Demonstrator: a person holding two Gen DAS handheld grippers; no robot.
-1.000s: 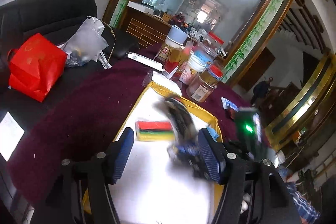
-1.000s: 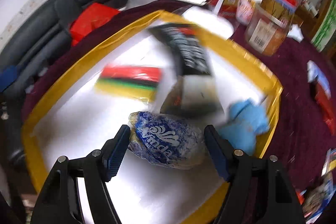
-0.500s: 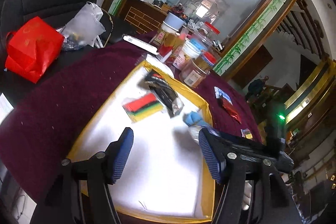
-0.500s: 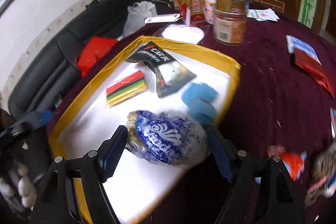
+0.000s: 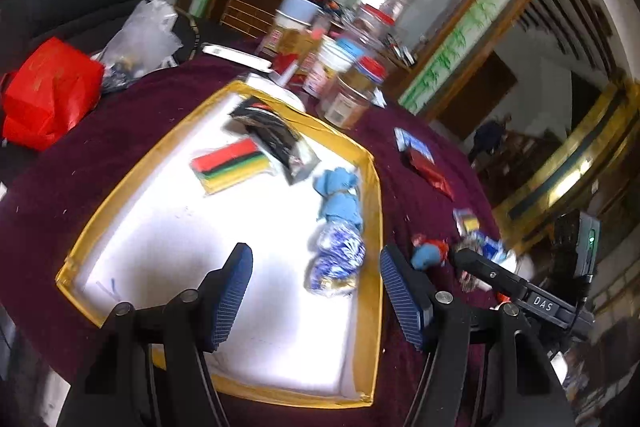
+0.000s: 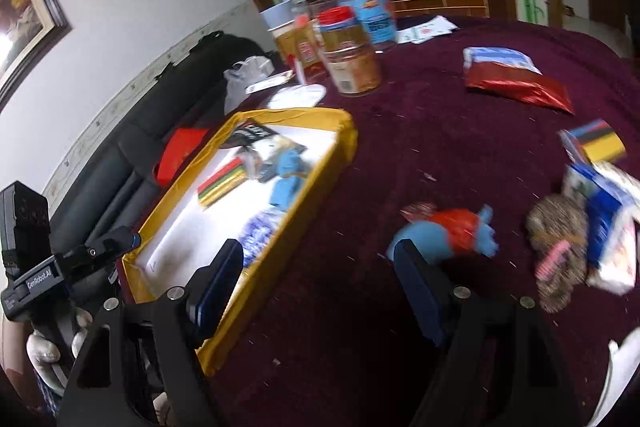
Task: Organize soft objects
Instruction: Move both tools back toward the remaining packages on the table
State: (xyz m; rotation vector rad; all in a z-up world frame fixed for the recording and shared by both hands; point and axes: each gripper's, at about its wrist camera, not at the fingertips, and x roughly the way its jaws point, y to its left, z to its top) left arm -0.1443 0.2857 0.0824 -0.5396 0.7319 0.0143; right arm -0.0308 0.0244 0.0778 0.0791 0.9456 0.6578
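A white tray with a yellow rim [image 5: 376,187] holds a blue-and-white tissue pack [image 5: 338,259], a blue soft toy [image 5: 340,199], a striped pack [image 5: 232,163] and a black snack packet [image 5: 272,135]. My left gripper [image 5: 318,291] hovers open over the tray's near end, just short of the tissue pack, with nothing between its pads. My right gripper [image 6: 320,267] is open and empty above the maroon cloth, right of the tray rim [image 6: 260,299]. A blue-and-red plush [image 6: 444,231] lies just beyond its right finger. A brown fuzzy item [image 6: 556,235] lies further right.
Jars and bottles [image 6: 352,55] stand behind the tray. A red foil packet [image 6: 520,83], a second striped pack [image 6: 600,143] and a blue-and-white packet [image 6: 604,223] lie on the cloth to the right. A red bag [image 5: 48,91] sits on the black sofa at left.
The right gripper has let go of the tissue pack in the tray and swung right over the cloth to the loose toys. The left gripper has drawn back from the tray.
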